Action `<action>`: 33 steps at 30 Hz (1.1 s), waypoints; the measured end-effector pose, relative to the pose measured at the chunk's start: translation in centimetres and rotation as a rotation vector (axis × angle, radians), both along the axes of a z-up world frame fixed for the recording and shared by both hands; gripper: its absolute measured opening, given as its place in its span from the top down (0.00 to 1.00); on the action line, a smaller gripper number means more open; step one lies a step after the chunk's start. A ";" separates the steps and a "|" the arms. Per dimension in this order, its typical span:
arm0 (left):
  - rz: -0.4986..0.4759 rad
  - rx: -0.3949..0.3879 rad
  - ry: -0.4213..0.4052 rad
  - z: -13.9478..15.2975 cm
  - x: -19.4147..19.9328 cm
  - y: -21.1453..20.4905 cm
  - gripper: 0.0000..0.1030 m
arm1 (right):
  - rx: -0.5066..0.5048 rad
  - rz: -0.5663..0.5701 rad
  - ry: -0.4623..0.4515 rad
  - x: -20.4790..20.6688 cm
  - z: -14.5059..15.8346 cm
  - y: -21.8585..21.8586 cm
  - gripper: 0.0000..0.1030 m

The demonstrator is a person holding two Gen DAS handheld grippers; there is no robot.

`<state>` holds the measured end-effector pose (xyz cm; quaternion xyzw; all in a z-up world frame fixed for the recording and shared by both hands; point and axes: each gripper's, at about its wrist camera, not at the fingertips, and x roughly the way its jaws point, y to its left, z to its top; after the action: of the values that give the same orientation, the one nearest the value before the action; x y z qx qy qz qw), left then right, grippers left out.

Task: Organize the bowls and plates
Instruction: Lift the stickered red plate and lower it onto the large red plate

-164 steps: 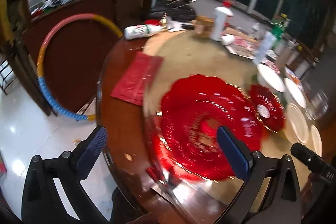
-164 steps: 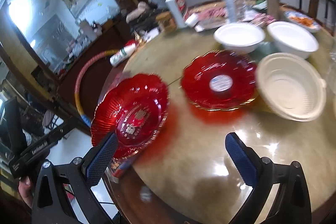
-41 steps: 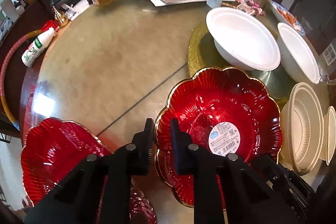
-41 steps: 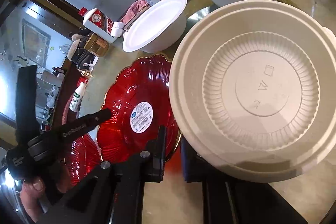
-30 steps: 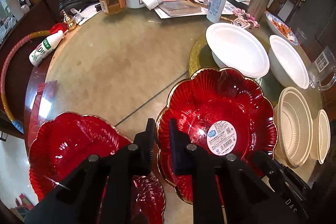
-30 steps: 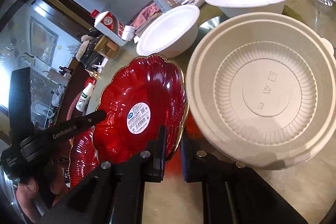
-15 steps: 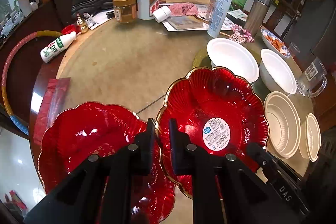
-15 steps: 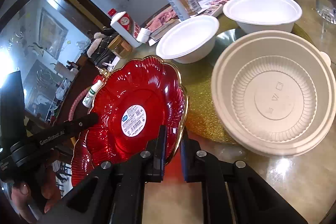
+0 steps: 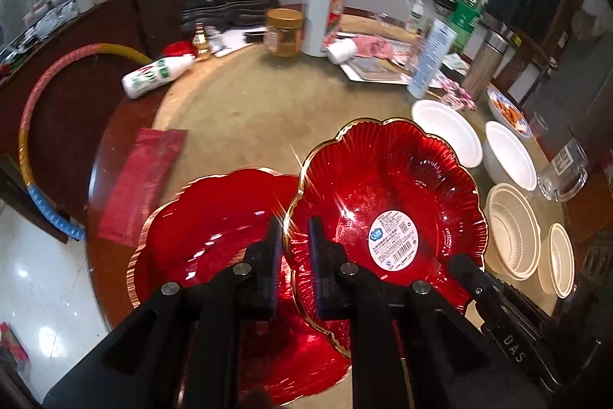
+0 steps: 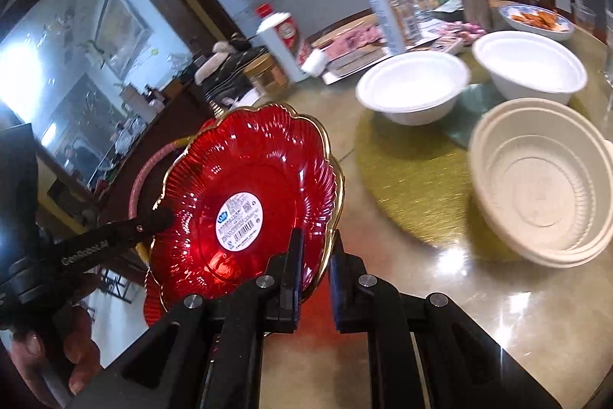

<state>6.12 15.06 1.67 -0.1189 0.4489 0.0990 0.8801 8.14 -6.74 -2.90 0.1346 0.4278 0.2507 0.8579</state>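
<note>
Both grippers are holding one scalloped red plate with a gold rim and a white barcode sticker (image 9: pixel 392 243) in the air above a round table (image 9: pixel 245 110). The left gripper (image 9: pixel 292 244) is pinching the plate's left edge between its fingers, and the right gripper (image 10: pixel 315 259) is pinching the opposite edge the same way. The plate is hanging tilted, just above and to the right of a second red plate (image 9: pixel 214 240) that is lying at the near edge of the table. The two are overlapping in the left wrist view, though I cannot tell whether they are touching.

Stacking seems to be only beginning: the held plate is not yet sitting on its partner. To the right, two white bowls (image 9: pixel 448 131) are standing apart from each other. Nearer, a cream ribbed bowl (image 10: pixel 544 183) is showing a doubled rim, perhaps two bowls already nested, and a smaller cream bowl (image 9: pixel 560 265) is sitting separately beside it.
</note>
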 end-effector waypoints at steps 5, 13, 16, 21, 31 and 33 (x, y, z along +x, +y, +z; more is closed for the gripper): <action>0.054 -0.022 -0.006 -0.4 -2.1 2.8 0.90 | -0.019 0.057 -0.012 -0.9 0.5 3.3 0.89; 0.113 -0.063 0.002 -2.0 -4.5 5.8 0.90 | -0.061 0.113 -0.009 -2.2 0.2 6.7 0.89; 0.126 -0.071 0.011 -2.6 -5.0 6.4 0.90 | -0.083 0.126 -0.001 -2.4 -0.2 7.6 0.89; 0.140 -0.082 0.024 -3.5 -5.3 7.0 0.90 | -0.113 0.136 0.009 -2.6 -0.8 8.6 0.89; 0.151 -0.072 0.062 -5.2 -5.3 7.1 0.90 | -0.148 0.146 0.020 -2.4 -1.6 9.4 0.89; 0.153 -0.071 0.068 -5.5 -5.3 7.1 0.90 | -0.157 0.147 0.019 -2.4 -1.6 9.4 0.89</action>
<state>0.80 22.13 -3.80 -0.1804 0.4712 0.1541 0.8495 5.79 2.69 -4.52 0.0377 0.4628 0.2774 0.8411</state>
